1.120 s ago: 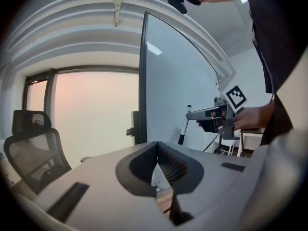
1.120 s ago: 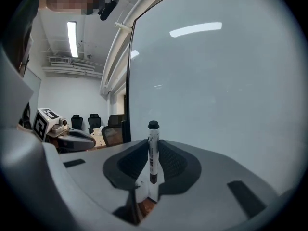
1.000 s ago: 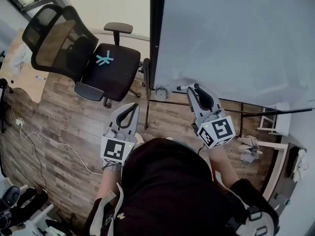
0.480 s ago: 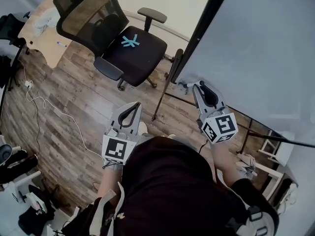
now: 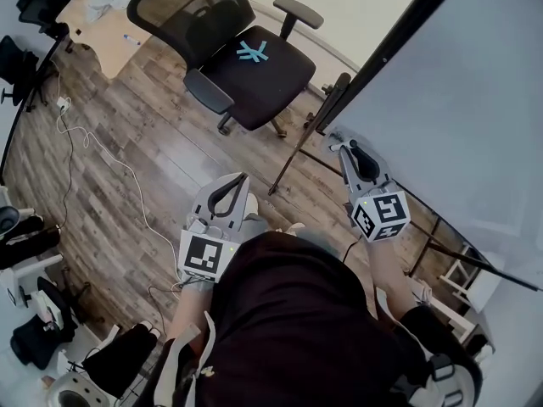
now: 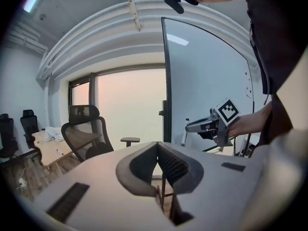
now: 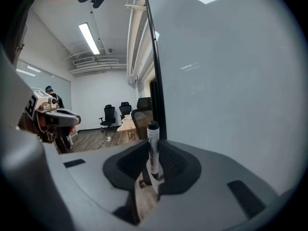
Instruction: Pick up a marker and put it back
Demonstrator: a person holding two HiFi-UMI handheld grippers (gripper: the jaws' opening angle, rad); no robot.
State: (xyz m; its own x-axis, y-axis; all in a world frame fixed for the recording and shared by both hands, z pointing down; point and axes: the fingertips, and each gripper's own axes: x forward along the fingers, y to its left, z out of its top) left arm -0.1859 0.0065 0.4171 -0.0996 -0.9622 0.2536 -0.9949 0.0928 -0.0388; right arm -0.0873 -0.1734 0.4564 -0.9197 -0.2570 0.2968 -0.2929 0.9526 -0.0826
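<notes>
A white marker with a black cap stands upright between the jaws of my right gripper, which is shut on it. That gripper is held up close to the left edge of the large whiteboard. My left gripper hovers lower, over the wooden floor, with its jaws shut and nothing between them. In the left gripper view the right gripper shows at the right, in front of the whiteboard.
A black office chair with a blue mark on its seat stands ahead on the wooden floor. The whiteboard's stand leg slants down between the grippers. A desk is at the far left, with a white cable on the floor.
The head view has swung, so the chair and the whiteboard edge sit further right and more tilted. Both grippers keep nearly the same pose; the right one still holds the marker.
</notes>
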